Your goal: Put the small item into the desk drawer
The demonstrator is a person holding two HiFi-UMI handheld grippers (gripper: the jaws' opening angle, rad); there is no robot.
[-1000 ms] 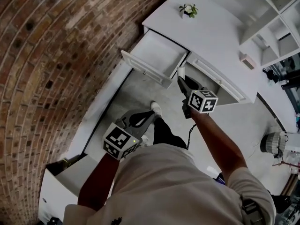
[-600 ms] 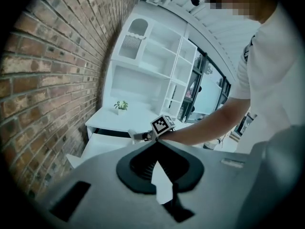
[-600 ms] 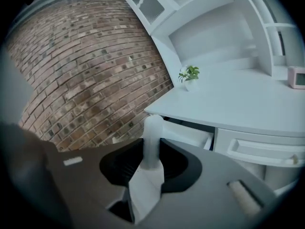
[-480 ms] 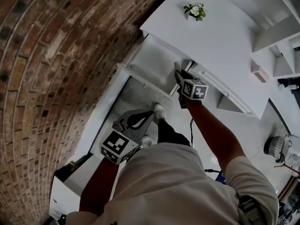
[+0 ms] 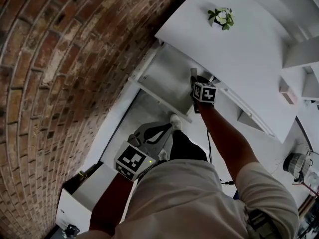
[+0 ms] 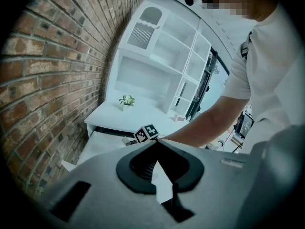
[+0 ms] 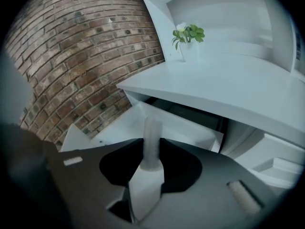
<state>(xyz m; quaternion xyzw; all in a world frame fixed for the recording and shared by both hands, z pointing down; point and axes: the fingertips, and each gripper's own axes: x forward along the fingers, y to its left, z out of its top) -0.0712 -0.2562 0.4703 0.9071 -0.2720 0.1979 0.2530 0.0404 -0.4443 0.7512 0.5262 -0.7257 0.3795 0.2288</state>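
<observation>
A small pale cylinder (image 7: 152,130) stands upright between the jaws of my right gripper (image 7: 152,149), which is shut on it. In the head view the right gripper (image 5: 194,79) holds the cylinder (image 5: 193,72) at the right edge of the open white desk drawer (image 5: 167,78); the right gripper view shows the drawer (image 7: 128,123) just beyond and below the item. My left gripper (image 5: 149,132) hangs low by my legs, jaws together with nothing in them. The left gripper (image 6: 155,143) looks toward the desk from a distance.
A white desk top (image 5: 239,44) carries a small potted plant (image 5: 222,17); white shelving rises behind it (image 6: 162,46). A brick wall (image 5: 60,59) runs along the left. A second, shut drawer front (image 5: 249,116) lies to the right of the open one. A white cabinet (image 5: 82,195) stands at lower left.
My right gripper has moved forward with the cylinder, from in front of the drawer's front panel to over the drawer's right edge. The left gripper has stayed low.
</observation>
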